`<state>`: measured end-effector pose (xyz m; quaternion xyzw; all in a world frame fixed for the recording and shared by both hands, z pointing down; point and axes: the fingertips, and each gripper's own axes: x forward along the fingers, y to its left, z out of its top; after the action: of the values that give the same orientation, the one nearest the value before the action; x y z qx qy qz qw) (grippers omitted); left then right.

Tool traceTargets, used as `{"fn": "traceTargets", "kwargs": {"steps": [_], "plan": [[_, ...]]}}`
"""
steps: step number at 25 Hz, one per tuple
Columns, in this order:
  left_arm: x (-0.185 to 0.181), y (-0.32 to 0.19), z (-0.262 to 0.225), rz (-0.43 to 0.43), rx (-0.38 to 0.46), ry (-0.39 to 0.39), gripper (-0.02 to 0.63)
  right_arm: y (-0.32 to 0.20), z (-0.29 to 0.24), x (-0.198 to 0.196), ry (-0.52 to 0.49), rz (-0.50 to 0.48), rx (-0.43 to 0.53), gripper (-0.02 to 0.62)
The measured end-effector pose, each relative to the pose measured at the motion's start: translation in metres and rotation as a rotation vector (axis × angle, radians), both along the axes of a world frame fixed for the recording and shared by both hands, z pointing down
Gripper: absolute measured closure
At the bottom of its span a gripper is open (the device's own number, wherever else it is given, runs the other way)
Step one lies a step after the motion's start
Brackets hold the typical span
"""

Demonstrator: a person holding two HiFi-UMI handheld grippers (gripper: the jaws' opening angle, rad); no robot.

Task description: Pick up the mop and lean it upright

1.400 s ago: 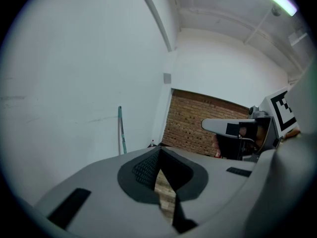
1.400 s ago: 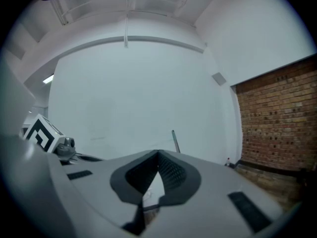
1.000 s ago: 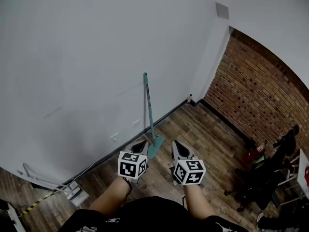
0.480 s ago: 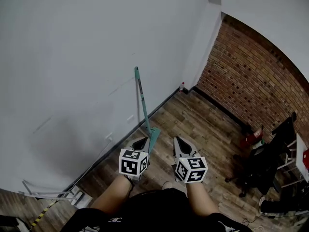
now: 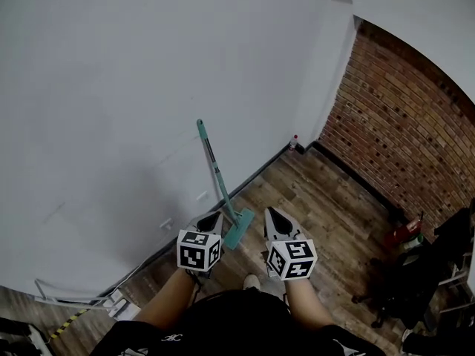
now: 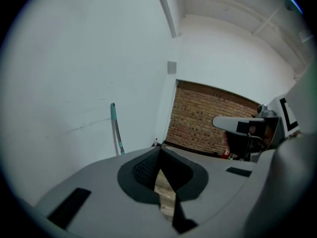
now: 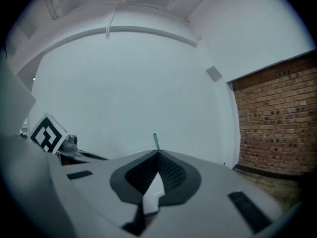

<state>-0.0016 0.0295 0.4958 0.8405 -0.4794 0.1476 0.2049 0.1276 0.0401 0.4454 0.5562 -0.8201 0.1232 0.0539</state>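
Head view shows the teal long-handled flat mop [image 5: 215, 170] leaning upright against the white wall [image 5: 111, 87], its head on the wooden plank floor [image 5: 326, 199] at the wall's foot. The left gripper [image 5: 214, 221] and right gripper [image 5: 273, 219] hover either side of the mop head, both clenched on nothing.

A white wall [image 5: 111, 87] fills the far left, and a brick wall [image 5: 401, 139] runs along the right. A small bottle [image 5: 294, 140] stands on the wooden floor [image 5: 319, 199] at their corner. A black chair [image 5: 438, 273] sits near right, with a red object [image 5: 404, 232] beside it.
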Motion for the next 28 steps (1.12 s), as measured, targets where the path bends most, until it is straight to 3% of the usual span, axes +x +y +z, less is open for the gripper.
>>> {"fn": "traceTargets", "kwargs": {"steps": [5,15,22,28], "plan": [[0.029,-0.043,-0.011,-0.083,0.012,-0.026,0.611,-0.058,-0.002,0.035,-0.060,-0.075,-0.020,0.583],[0.014,-0.080,0.011,-0.254,-0.059,-0.108,0.611,-0.134,0.032,0.035,-0.123,-0.203,-0.101,0.583],[0.007,-0.132,0.036,-0.252,-0.107,-0.087,0.610,-0.181,0.054,0.025,-0.097,-0.217,-0.147,0.583],[0.004,-0.190,0.044,-0.216,-0.111,-0.056,0.611,-0.217,0.054,0.033,-0.052,-0.162,-0.150,0.583]]}}
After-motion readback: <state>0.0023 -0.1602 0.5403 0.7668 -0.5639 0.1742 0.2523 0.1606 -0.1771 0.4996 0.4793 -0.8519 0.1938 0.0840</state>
